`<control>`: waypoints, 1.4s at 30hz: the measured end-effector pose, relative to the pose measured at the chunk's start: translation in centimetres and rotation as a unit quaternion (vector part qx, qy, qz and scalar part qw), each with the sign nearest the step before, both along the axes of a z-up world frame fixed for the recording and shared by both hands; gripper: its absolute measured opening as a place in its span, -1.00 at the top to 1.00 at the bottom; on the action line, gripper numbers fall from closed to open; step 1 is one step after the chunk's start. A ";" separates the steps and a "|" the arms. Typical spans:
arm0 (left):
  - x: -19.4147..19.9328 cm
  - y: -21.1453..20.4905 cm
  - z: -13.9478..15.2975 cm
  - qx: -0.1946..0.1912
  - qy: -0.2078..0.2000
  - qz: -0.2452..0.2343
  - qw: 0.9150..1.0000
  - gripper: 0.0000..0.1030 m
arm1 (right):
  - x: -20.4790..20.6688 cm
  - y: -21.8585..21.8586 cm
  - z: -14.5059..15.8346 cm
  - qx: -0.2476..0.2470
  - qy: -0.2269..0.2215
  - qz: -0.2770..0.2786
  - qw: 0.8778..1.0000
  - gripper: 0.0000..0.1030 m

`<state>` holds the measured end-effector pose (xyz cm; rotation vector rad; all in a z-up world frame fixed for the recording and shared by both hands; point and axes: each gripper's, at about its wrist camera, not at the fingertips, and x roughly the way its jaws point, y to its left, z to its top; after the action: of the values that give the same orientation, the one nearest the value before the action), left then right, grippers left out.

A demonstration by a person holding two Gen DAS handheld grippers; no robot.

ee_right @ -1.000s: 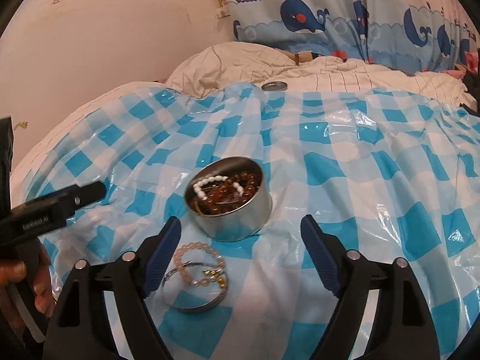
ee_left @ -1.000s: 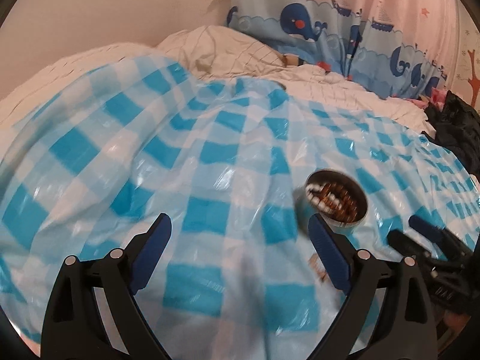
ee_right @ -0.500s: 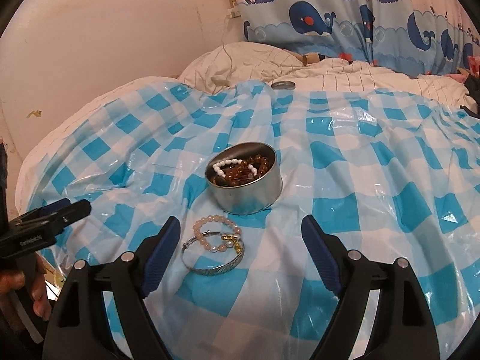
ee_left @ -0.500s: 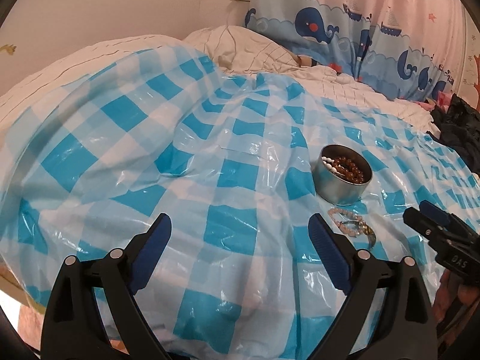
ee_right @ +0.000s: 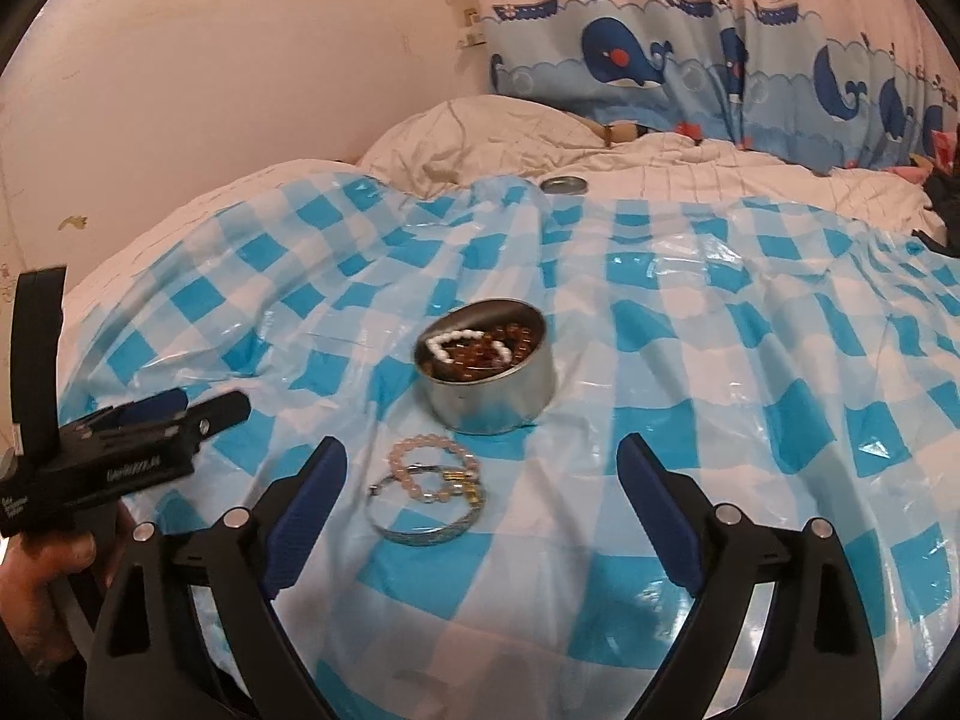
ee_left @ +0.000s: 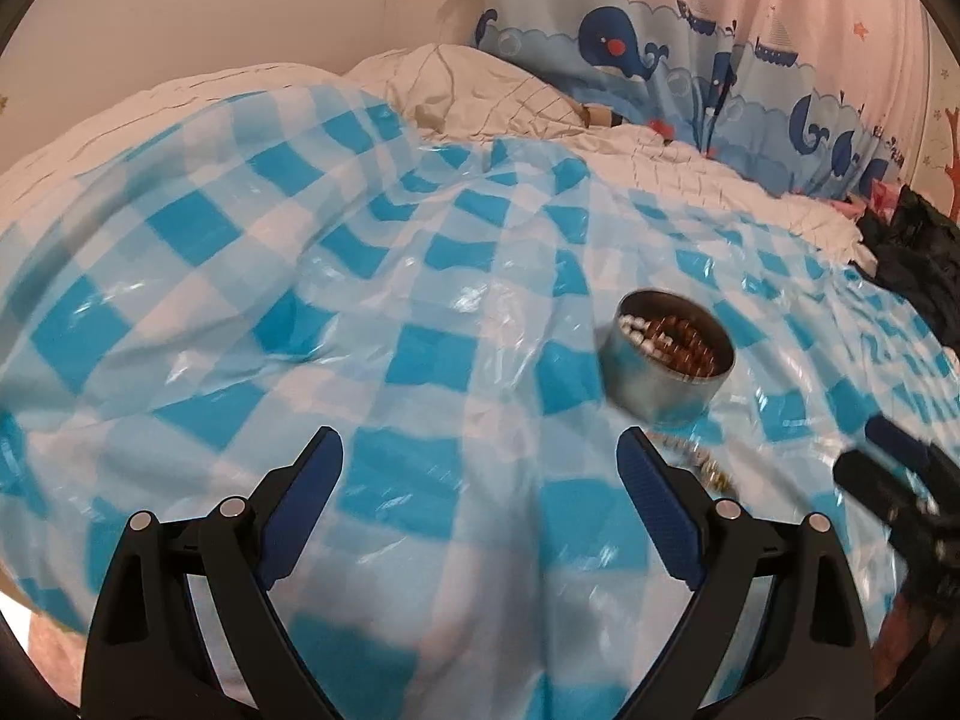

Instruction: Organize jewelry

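Observation:
A round metal tin (ee_right: 487, 378) holding brown beads and a white pearl string sits on the blue-checked plastic sheet (ee_right: 690, 360). Just in front of it lie a pink bead bracelet (ee_right: 433, 463) and a silver bangle (ee_right: 423, 516), between my right gripper's fingers but untouched. My right gripper (ee_right: 482, 474) has its jaws still opening, with nothing gripped. The left wrist view is blurred; it shows the tin (ee_left: 673, 355) to the right and the loose jewelry (ee_left: 699, 462) beside my right finger. My left gripper (ee_left: 480, 468) is open and empty over the sheet.
The tin's lid (ee_right: 563, 184) lies far back on the white quilt (ee_right: 690, 168). A whale-print curtain (ee_right: 690, 72) hangs behind the bed. Dark clothing (ee_left: 912, 258) lies at the right edge. A hand (ee_right: 42, 588) holds the left gripper (ee_right: 138, 438) at the right wrist view's left.
My right gripper pulled back from the tin, so tin and bracelets sit farther ahead, and its jaws spread slightly. The left view shifted back and then nearer to the tin.

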<state>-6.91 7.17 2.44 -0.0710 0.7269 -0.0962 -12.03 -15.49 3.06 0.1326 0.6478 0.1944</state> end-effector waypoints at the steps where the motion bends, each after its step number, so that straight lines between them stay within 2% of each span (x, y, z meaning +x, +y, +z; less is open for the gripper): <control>1: 0.6 -0.4 -0.2 0.002 0.000 -0.001 1.000 -0.72 | 0.2 -0.2 -0.2 -0.002 0.003 -0.005 1.000 -0.71; 7: 4.6 -2.5 -0.8 0.016 -0.001 -0.020 1.000 -0.72 | 1.3 -0.7 -0.9 -0.008 0.013 -0.021 1.000 -0.71; 10: 5.7 -3.2 -0.9 0.009 0.005 -0.022 1.000 -0.72 | 1.5 -0.7 -1.1 -0.010 0.014 -0.022 1.000 -0.71; 17: 4.8 -5.1 0.4 0.027 -0.015 -0.049 0.998 -0.81 | 2.0 -0.7 -1.7 -0.013 0.021 -0.021 0.999 -0.79; 23: 5.2 -5.1 -0.6 0.025 0.006 -0.046 0.999 -0.82 | 1.9 -0.4 -1.8 -0.022 0.021 -0.019 0.999 -0.78; 42: 5.1 -4.1 -0.6 0.043 0.015 -0.042 0.998 -0.83 | 2.1 0.4 -2.4 -0.033 0.029 -0.007 0.999 -0.78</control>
<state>-1.79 3.06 1.80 0.0395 0.7643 -0.1441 -9.95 -15.10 0.66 0.0796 0.7108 0.1556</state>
